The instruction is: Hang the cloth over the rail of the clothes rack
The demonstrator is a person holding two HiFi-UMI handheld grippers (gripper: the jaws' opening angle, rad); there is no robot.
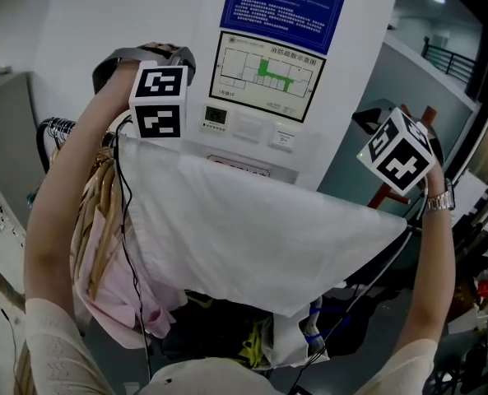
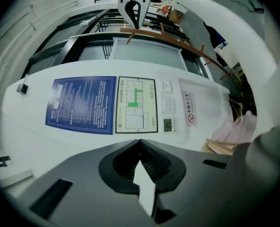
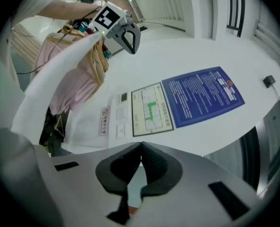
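Head view pillar (image 1: 87, 23): white, curved, filling the background behind both raised arms
Cloth (image 1: 252, 229): white, spread wide in the air in front of the pillar; upper edge taut from one gripper to the other, sloping down toward the right; lower part sagging to a loose point; not yet over any rail
Hanging garments (image 1: 104, 245): pink and beige, on hangers at left; just beside and partly behind the cloth's left edge
Left gripper (image 2: 140, 145): raised high; jaws pressed together, pinching the cloth's upper left corner; white scrap showing below the tips
Right gripper (image 3: 140, 150): held lower than the left; jaws closed, tips meeting, pale strip of cloth caught between them
Blue notice (image 1: 285, 2): on the pillar, directly above the floor plan
Floor plan (image 1: 268, 76): framed; green patch near the middle
Wristwatch (image 1: 439, 202): on the right wrist
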